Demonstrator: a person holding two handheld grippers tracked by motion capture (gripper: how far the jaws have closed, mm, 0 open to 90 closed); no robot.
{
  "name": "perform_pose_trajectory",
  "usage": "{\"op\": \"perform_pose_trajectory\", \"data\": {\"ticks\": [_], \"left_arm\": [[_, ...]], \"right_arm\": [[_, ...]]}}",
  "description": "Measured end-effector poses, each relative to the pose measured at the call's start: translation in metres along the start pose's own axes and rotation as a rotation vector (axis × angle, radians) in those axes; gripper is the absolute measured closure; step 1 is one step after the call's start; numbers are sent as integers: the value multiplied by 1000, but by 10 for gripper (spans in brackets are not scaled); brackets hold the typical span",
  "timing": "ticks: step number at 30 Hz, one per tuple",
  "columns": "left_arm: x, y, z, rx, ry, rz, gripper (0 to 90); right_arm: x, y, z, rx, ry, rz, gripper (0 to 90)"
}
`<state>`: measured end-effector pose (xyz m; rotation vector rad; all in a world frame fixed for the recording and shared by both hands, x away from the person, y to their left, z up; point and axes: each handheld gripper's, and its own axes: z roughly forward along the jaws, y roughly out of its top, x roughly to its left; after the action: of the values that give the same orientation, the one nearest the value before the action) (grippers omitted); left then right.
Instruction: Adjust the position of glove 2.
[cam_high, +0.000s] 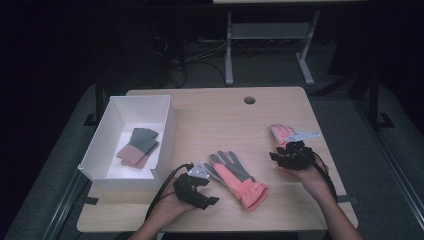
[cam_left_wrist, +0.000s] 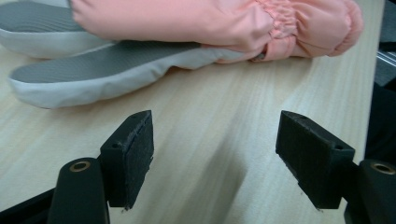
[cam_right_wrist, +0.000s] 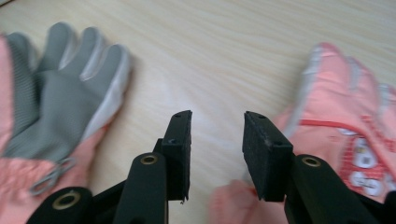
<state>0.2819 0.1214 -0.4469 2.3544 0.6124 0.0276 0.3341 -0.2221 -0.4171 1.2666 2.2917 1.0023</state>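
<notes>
Left tool (cam_left_wrist: 215, 158) stands released, its two black jaws wide apart with bare tabletop (cam_left_wrist: 224, 121) between them and nothing touching the pads; just beyond its tips lies the pink glove with grey palm (cam_left_wrist: 187, 28), apart from the jaws, its grey-and-white fingers stretching to the left of that view and its gathered pink cuff to the right; in the high view this left tool (cam_high: 200, 180) sits near the front edge of the tabletop (cam_high: 220, 120), held in the person's left hand (cam_high: 167, 207), with the same glove (cam_high: 235, 175) just beside it on its right, palm up, cuff towards the person.

Right tool (cam_right_wrist: 217, 154) is also released, its jaws parted by a narrow gap with only wood showing between the pads; the second pink glove (cam_right_wrist: 345, 116) lies close against the right-hand jaw in that view, back up, with a small printed patch on it, though whether it touches the pad I cannot tell; the grey-palmed glove (cam_right_wrist: 60, 102) lies well off to the other side; in the high view the right tool (cam_high: 292, 155) hovers at the near end of this second glove (cam_high: 282, 132), towards the right edge of the tabletop.

Farther left stands a white box (cam_high: 165, 130), with a folded grey-and-pink pair (cam_high: 138, 146) inside it.
</notes>
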Motion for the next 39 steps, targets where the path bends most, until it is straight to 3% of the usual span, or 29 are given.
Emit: {"op": "perform_pose_trajectory", "data": {"ticks": [6,10,18,20,23,24,27,31,39], "left_arm": [[2,0,-1,10,6,9,273],[2,0,0,6,8,-1,273],[2,0,0,10,8,1,273],[3,0,0,9,7,-1,273],[2,-1,1,5,9,-14,273],[4,-1,0,15,10,0,273],[3,-1,0,-4,9,-17,273],[4,0,1,7,12,-7,272],[4,-1,2,12,18,-10,233]], "right_arm": [[-22,-2,-1,-6,-58,51,621],[-31,-5,-1,5,-97,59,609],[-54,-9,10,24,-127,134,579],[-59,-12,15,36,-112,159,589],[-60,-15,22,57,-98,157,627],[-60,-16,24,58,-94,158,654],[-60,-18,26,61,-87,158,745],[-62,-19,23,45,-67,153,876],[-64,-17,14,25,-37,155,898]]}}
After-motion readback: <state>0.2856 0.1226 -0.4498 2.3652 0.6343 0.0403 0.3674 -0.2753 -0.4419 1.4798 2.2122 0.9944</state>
